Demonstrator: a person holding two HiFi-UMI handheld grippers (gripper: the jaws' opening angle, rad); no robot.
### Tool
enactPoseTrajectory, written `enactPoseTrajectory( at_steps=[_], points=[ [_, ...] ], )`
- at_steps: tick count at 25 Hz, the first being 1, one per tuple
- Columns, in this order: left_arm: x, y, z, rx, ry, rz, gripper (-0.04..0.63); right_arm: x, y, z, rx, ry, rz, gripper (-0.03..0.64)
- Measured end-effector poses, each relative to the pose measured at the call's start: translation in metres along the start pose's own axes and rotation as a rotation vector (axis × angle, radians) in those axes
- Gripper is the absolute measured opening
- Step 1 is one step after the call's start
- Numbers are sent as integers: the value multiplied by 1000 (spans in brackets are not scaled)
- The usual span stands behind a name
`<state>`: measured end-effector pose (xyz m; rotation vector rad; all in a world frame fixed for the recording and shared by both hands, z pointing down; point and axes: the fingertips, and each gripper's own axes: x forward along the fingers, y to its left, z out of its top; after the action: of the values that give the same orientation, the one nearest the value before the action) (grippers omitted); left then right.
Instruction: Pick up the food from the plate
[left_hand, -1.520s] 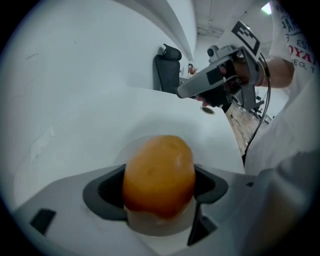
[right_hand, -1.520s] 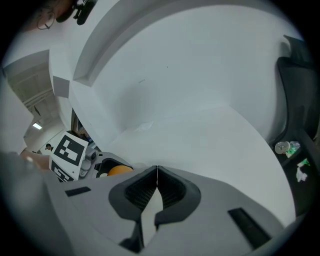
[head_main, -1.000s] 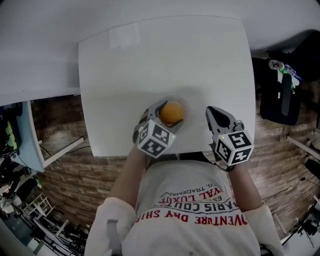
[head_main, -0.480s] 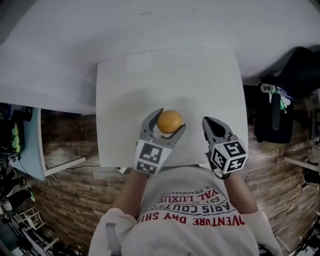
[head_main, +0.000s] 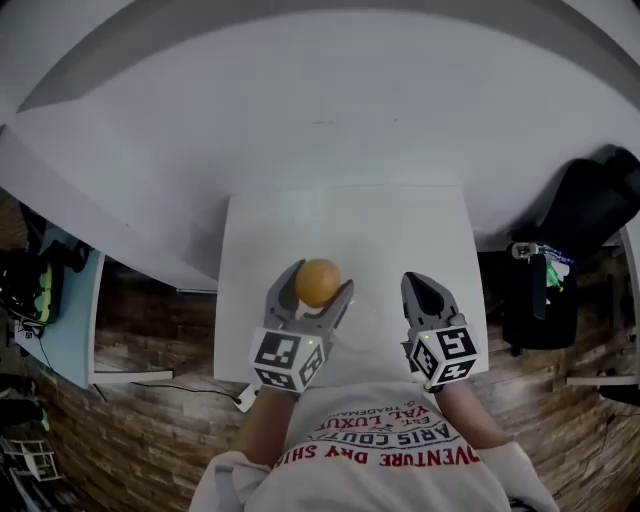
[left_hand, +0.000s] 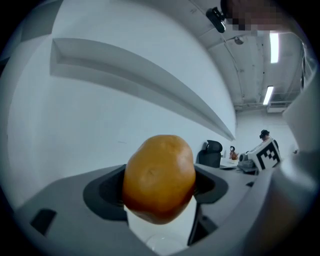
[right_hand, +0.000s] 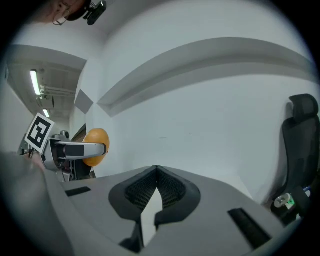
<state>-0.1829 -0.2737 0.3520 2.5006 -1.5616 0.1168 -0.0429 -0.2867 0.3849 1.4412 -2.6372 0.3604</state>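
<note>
The food is a round orange-brown lump. My left gripper is shut on it and holds it in the air above the white table. In the left gripper view the food fills the gap, a dark pad pressed to each of its sides. A faint clear plate lies on the table just right of that gripper, with nothing visible on it. My right gripper hovers at the plate's right, shut and holding nothing; its tips meet in its own view, where the held food shows at left.
A white wall rises behind the small table. A black chair stands to the right of the table, a pale blue shelf to the left. Brick-patterned floor surrounds the table. The person's printed shirt fills the bottom of the head view.
Both grippers have risen well above the table, the left one carrying the food up off the plate. They now point more level, towards the wall.
</note>
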Motion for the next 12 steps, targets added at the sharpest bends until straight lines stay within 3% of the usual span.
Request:
enactPoseTrajectory(
  at_steps=[12],
  points=[
    [-13,2,30,49,-74,54,368,-9,19,31,-97,-71,17,11]
  ],
)
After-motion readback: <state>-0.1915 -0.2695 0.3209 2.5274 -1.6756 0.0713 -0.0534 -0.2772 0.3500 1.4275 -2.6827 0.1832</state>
